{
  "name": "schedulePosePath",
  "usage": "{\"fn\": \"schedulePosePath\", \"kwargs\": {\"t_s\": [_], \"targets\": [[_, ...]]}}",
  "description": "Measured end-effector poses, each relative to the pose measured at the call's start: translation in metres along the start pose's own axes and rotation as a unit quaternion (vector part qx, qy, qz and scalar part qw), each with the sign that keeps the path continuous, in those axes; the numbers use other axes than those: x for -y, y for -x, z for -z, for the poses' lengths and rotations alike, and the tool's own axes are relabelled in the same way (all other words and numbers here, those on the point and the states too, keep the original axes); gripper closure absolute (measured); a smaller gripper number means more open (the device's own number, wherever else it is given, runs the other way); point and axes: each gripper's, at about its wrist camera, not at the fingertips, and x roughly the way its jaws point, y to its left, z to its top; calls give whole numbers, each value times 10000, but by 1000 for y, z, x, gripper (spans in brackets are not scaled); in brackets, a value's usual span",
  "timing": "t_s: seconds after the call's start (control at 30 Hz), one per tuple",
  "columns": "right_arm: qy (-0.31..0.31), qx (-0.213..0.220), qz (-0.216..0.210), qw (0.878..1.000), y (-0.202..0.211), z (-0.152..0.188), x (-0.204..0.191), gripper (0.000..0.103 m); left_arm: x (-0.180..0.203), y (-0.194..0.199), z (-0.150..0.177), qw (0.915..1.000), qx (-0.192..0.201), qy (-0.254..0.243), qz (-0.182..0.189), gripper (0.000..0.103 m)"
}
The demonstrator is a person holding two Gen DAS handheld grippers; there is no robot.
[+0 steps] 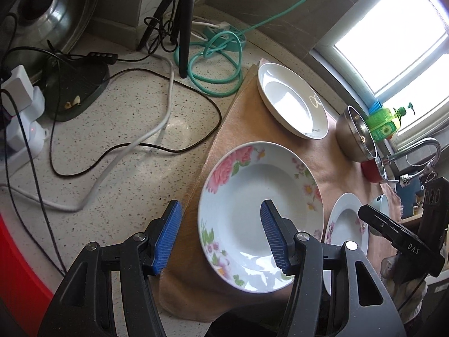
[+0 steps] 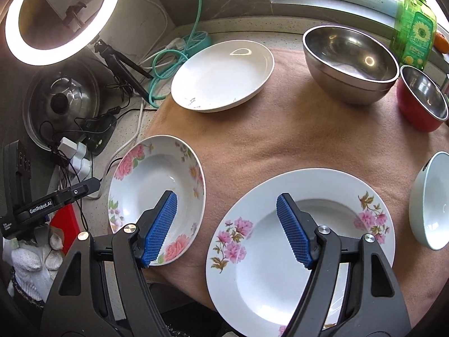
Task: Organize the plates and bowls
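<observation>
Left wrist view: the left gripper (image 1: 220, 236) hung with jaws apart, empty, straddling the near rim of the rose plate (image 1: 261, 216) on the cloth (image 1: 247, 112). The white plate (image 1: 291, 101) lay apart.

Right wrist view: the right gripper (image 2: 227, 230) was spread, empty, above the big plate (image 2: 300, 250). Steel bowl (image 2: 350, 64), red bowl (image 2: 421, 101) and pale bowl (image 2: 429, 205) stood separate. Nothing appeared stacked; all sorting remained.

You can read "DAS" in white letters on the black plastic gripper body (image 1: 404, 241) at the right of your left wrist view. In your right wrist view, "GenRobot.AI" stands on the other black gripper body (image 2: 42, 206). The label print on the green plastic detergent bottle (image 2: 415, 28) is too small to read.
</observation>
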Motion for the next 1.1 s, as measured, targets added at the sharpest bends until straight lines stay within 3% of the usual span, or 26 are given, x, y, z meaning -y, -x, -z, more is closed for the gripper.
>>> {"fn": "schedulePosePath", "kwargs": {"t_s": [0.2,0.33,0.43,0.57,1.1], "targets": [[142,-167,-94,9997,-15,-6,-7,29,-10,-3,6,9999,-50,131,43,52],[168,-344,-176,9991,-28,-9,-10,49,-17,-8,9,9993,-161,290,152,66],[117,-458,-250,9986,-37,-9,-9,56,-19,-12,12,9990,-239,317,202,76],[110,-601,-276,9977,-48,-10,-10,69,-21,-16,14,9984,-309,385,262,77],[38,-865,-378,9955,-69,-12,-13,88,-18,-27,13,9980,-450,329,282,89]]}}
